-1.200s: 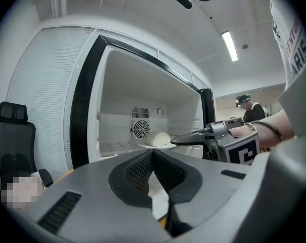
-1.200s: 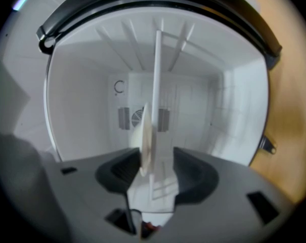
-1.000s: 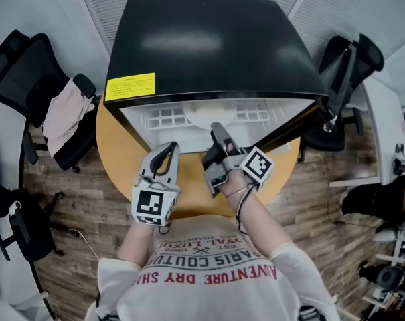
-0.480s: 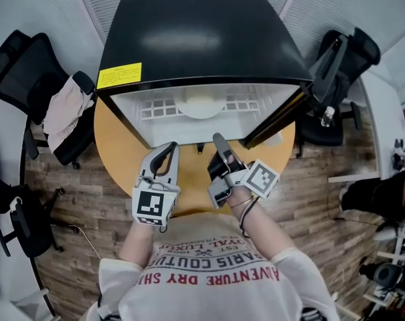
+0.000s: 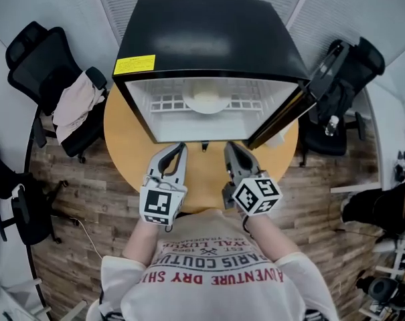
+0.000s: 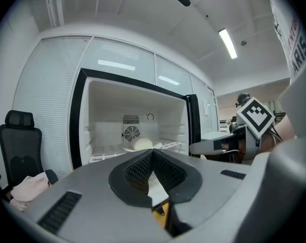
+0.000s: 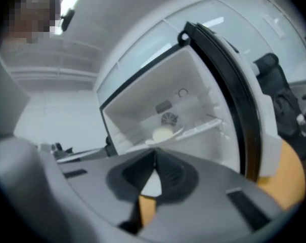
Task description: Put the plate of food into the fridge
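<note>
Plate of food (image 5: 206, 101) sits on the wire shelf inside the open mini fridge (image 5: 209, 39), well beyond both grippers. Left gripper (image 5: 180, 147) and right gripper (image 5: 230, 147) hover before it with jaws together and empty — the right's have just closed. The fridge door (image 5: 292, 109) hangs open at right. Round wooden table (image 5: 128, 146), office chairs (image 5: 38, 59), wood floor (image 5: 75, 206).

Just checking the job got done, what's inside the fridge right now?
The fridge holds a plate of pale food on its white rack, a fan behind it. Anything beneath the rack is hidden.
</note>
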Available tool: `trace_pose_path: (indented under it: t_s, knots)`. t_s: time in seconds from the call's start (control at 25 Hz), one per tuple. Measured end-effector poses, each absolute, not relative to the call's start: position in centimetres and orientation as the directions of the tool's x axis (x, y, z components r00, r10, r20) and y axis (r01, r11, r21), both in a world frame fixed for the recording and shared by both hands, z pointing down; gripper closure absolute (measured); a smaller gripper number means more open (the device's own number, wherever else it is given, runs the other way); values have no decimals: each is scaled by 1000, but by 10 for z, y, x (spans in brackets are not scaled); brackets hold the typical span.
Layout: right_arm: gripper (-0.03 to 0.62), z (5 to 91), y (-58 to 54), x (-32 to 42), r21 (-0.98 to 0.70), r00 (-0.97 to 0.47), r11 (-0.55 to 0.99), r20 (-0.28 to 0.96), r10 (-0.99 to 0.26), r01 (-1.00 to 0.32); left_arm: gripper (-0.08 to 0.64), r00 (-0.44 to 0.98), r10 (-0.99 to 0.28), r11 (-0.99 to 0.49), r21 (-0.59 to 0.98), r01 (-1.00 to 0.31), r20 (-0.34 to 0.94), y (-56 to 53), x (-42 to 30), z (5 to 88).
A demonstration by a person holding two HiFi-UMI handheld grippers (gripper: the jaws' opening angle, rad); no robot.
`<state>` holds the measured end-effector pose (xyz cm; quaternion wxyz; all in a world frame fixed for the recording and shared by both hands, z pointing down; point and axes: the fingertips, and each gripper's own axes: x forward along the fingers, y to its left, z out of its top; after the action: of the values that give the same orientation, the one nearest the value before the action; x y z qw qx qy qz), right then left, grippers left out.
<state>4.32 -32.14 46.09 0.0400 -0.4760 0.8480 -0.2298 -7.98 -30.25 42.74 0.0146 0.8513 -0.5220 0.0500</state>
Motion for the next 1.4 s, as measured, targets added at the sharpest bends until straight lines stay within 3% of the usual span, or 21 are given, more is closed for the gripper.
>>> trace_pose_path:
  t_s: [0.2, 0.36, 1.4]
  knots:
    - [563, 423, -309, 32, -133, -567, 557, 44, -823, -820, 531, 436, -895, -440, -31, -897, 92, -297, -82, 422]
    - [563, 413, -301, 26, -42, -588, 586, 28, -809, -809, 531, 432, -897, -436, -31, -899, 87, -294, -82, 420]
    - [563, 417, -306, 31, -24, -566, 566, 83, -820, -824, 531, 442, -895, -445, -37, -895, 64, -300, -74, 410]
